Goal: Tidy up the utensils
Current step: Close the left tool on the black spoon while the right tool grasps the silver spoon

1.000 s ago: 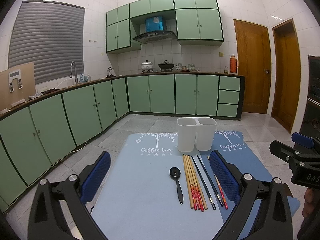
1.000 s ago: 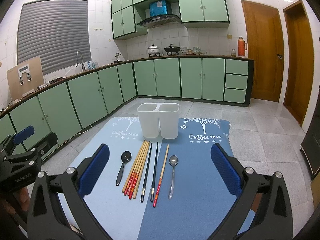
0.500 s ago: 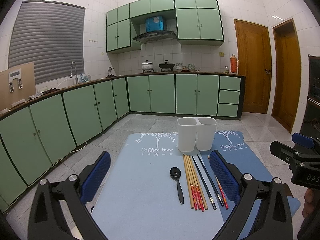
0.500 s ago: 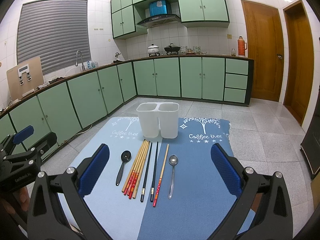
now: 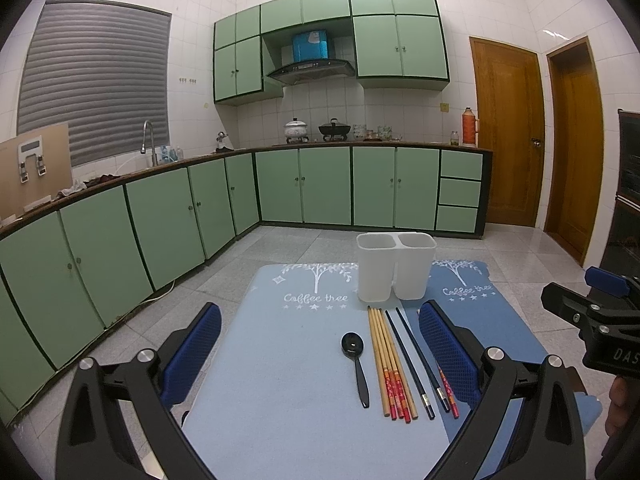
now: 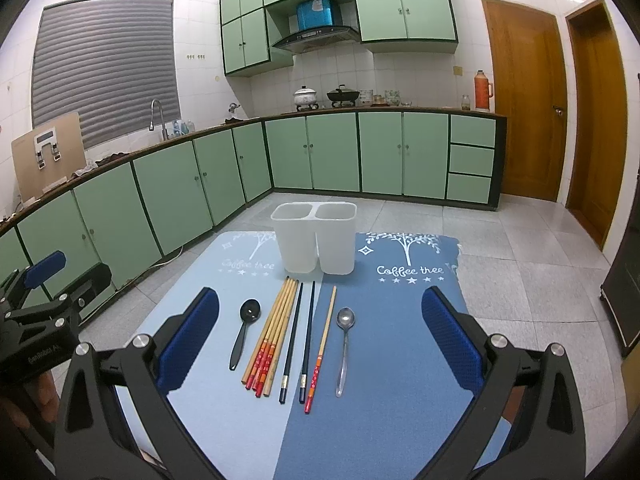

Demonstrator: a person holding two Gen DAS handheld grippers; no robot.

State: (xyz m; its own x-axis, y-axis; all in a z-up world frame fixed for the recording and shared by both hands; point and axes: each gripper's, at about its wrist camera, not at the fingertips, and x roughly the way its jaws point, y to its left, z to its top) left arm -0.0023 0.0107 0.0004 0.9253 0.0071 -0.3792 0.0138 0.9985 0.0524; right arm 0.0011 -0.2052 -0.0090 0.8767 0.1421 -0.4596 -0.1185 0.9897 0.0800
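Observation:
A white two-compartment holder stands empty at the far side of a blue mat. In front of it lie in a row a black spoon, several wooden chopsticks with red ends, two black chopsticks, one separate wooden chopstick and a metal spoon. My left gripper and my right gripper are both open and empty, held above the mat's near side.
The mat is light blue on the left and dark blue on the right, over a table. Green kitchen cabinets run along the left and back. Two wooden doors are at the right. The other gripper shows at each view's edge.

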